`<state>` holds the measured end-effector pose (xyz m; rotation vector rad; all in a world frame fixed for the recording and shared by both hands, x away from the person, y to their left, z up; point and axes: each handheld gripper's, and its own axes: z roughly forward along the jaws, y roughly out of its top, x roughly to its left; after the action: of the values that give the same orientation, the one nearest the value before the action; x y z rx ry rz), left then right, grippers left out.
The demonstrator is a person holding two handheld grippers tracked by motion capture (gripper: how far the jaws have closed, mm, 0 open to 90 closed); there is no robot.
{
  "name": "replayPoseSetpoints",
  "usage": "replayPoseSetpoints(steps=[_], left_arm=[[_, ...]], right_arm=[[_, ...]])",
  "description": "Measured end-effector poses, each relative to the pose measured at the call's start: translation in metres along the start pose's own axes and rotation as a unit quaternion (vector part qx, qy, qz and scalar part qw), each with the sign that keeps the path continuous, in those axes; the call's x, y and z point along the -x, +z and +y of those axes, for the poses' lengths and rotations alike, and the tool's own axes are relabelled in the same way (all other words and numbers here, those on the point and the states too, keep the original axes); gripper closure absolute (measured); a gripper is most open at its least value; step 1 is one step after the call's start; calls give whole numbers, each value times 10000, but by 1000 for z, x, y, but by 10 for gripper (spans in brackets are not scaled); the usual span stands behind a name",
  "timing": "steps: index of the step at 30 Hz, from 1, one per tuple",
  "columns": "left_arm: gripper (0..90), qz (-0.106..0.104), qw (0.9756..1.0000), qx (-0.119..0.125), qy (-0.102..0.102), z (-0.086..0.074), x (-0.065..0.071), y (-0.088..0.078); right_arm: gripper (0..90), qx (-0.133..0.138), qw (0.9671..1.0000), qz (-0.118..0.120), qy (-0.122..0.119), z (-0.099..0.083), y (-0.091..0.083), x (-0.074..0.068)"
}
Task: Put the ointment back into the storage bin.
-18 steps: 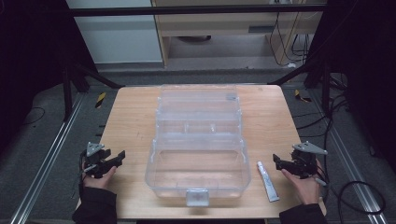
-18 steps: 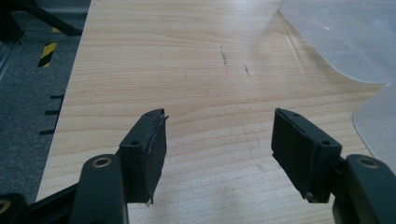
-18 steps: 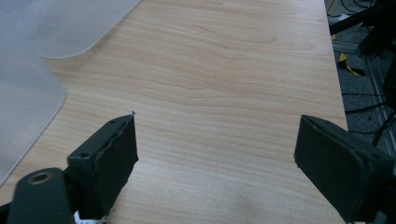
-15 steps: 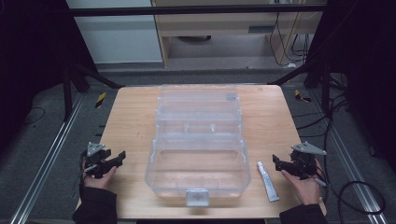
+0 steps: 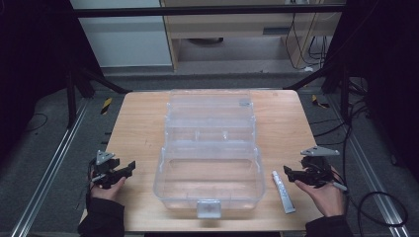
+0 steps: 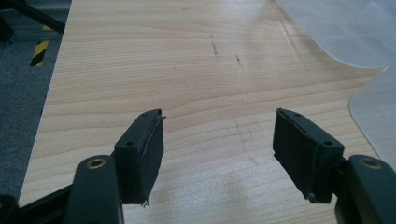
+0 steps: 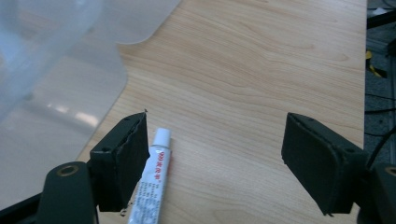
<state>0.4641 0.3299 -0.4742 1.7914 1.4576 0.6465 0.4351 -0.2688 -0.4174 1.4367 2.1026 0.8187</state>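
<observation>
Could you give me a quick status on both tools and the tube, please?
Left tool open over bare table. Right tool open, tube flat beside its left jaw, not gripped. Clear box close by.

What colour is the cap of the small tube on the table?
White. The cap of the tube shows best in the right gripper view.

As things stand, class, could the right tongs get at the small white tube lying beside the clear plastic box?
Probably yes. The right tongs stand open just above the white tube, which lies flat on the bare table by their left pad. Nothing covers it, and the clear plastic box sits off to one side.
</observation>
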Motion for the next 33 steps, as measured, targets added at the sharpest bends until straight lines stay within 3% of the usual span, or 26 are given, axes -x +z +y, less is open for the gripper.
replayPoseSetpoints(steps=[7,12,19,33], left_arm=[[338,7,10000,-20,32,0,1,0],[342,18,10000,-24,36,0,1,0],[345,19,10000,-40,48,0,1,1],[347,14,9999,-76,77,0,2,1]], right_arm=[[240,-296,9994,175,39,17,-10,-3],[252,-499,9985,190,-97,24,-11,-6],[296,-928,9950,302,-189,35,-11,-13],[351,-1447,9884,398,-223,36,0,-23]])
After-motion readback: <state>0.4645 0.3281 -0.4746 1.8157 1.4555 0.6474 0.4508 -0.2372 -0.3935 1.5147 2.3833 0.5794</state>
